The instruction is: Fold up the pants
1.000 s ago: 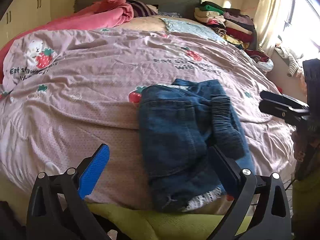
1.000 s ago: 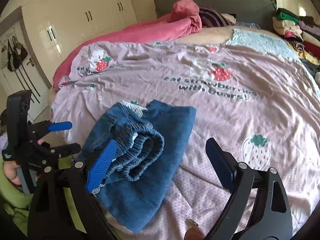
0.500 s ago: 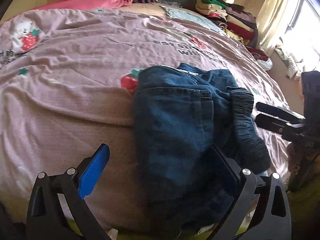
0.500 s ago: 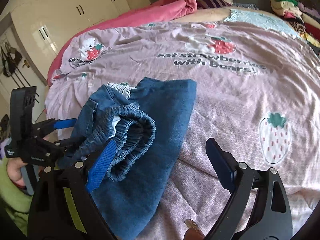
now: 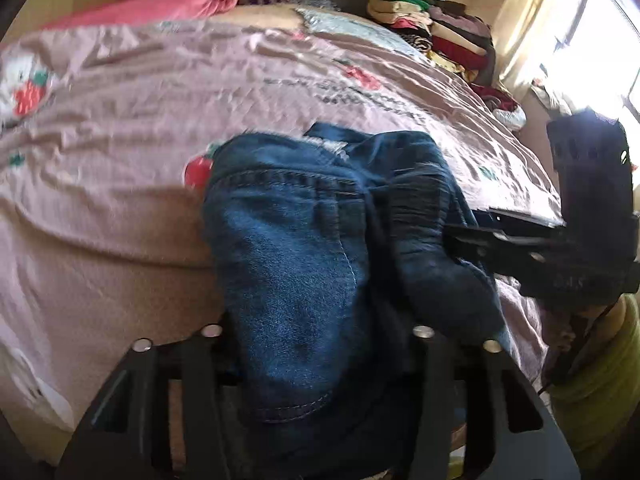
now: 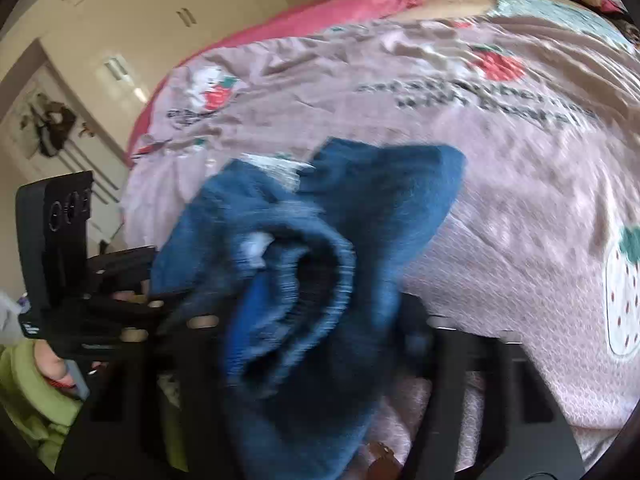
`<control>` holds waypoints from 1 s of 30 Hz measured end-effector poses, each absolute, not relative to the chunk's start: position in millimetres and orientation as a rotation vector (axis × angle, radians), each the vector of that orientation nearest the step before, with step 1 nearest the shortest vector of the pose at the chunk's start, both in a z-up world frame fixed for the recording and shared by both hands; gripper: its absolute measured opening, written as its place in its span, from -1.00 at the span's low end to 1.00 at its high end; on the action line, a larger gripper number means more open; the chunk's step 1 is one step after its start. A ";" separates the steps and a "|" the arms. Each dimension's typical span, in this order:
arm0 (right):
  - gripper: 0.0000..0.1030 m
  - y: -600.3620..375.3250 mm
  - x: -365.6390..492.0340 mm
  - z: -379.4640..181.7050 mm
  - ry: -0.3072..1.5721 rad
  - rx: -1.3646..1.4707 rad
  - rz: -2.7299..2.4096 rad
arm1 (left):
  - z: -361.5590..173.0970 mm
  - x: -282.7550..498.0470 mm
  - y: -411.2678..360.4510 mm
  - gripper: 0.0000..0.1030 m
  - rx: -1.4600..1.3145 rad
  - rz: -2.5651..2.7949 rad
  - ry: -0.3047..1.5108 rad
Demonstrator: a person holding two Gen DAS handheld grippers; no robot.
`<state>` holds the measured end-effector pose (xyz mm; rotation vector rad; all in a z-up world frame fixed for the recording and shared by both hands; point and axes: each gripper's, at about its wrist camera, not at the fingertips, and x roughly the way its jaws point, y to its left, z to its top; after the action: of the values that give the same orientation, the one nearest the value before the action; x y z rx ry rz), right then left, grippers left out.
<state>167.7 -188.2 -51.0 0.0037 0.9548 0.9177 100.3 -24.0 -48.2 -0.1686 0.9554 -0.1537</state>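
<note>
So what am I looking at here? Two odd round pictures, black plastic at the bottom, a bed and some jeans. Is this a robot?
No robot: a person holds a two-finger grasping tool in each hand, and each tool carries a wide-angle camera looking forward along its fingers. That is why the pictures look round and bent.

One picture comes from the left tool, the other from the right tool; the black frames at the bottom are their own fingers. Each tool also shows at the side of the other's picture.

On the pink bedcover with strawberry prints lie folded blue jeans. Both tools have just been closing, and each now has the near end of the jeans between its fingers, apparently gripped. A stack of folded clothes sits at the far corner.
</note>
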 end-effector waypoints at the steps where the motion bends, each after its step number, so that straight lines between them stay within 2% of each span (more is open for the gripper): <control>1: -0.46 -185.9 165.7 -44.2 0.936 -0.009 0.921 | -44.0 100.7 -25.0 -0.18 -0.155 -0.156 0.948; 14: -0.49 -153.4 210.4 5.5 0.785 -0.047 0.923 | 12.4 149.7 -0.8 -0.22 -0.104 -0.087 0.820; 30: -0.49 -146.6 244.8 -24.5 0.843 -0.044 0.836 | -13.7 179.1 9.8 -0.22 -0.087 -0.047 0.866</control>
<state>244.8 -146.6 -24.5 -0.0437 0.8430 0.8356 179.1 9.8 -13.7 -0.0868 0.8658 -0.0467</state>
